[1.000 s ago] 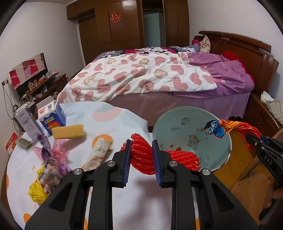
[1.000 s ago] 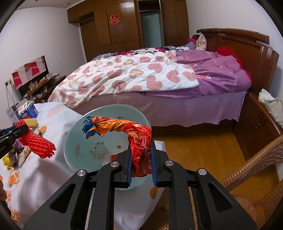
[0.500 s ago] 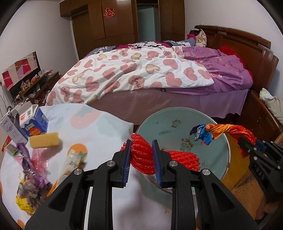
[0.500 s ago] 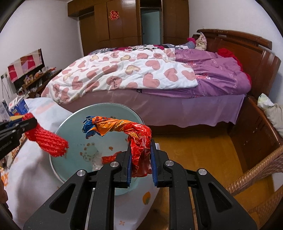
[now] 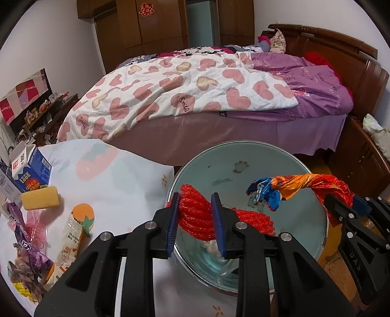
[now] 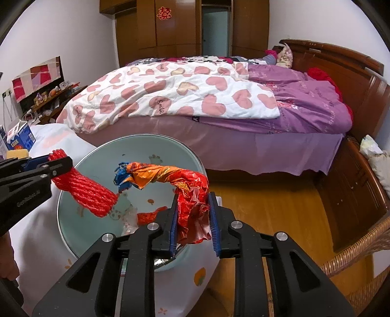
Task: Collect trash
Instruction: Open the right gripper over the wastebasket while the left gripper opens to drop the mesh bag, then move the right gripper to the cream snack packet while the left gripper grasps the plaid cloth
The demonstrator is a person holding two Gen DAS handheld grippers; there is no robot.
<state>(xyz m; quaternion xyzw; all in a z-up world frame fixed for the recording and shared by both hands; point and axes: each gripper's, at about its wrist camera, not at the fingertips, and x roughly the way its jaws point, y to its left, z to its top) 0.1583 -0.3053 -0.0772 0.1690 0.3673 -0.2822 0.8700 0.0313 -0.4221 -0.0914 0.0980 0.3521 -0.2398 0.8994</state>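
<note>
Behind the cloth-covered table (image 5: 126, 175) stands a bed under a heart quilt (image 5: 180, 90). Both tongs hang over the pale green bin (image 5: 243, 168): the left gripper (image 5: 196, 220) pinches a red foam net (image 5: 195, 214), the right gripper (image 6: 192, 219) a crumpled orange-red wrapper (image 6: 192, 195), the jaws of both easing apart. More wrappers (image 5: 26, 234) lie on the table

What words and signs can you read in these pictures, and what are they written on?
"Smile": on the heart-print quilt, inside several pink hearts.
"LooK": on the blue carton.
"DAS": on the right gripper.
Red double-happiness sign: on the wardrobe door.
Date-like digits on the snack wrapper: too small to read surely.
Grey lettering on the left gripper: too blurred.
Lettering on the purple quilt: illegible.
</note>
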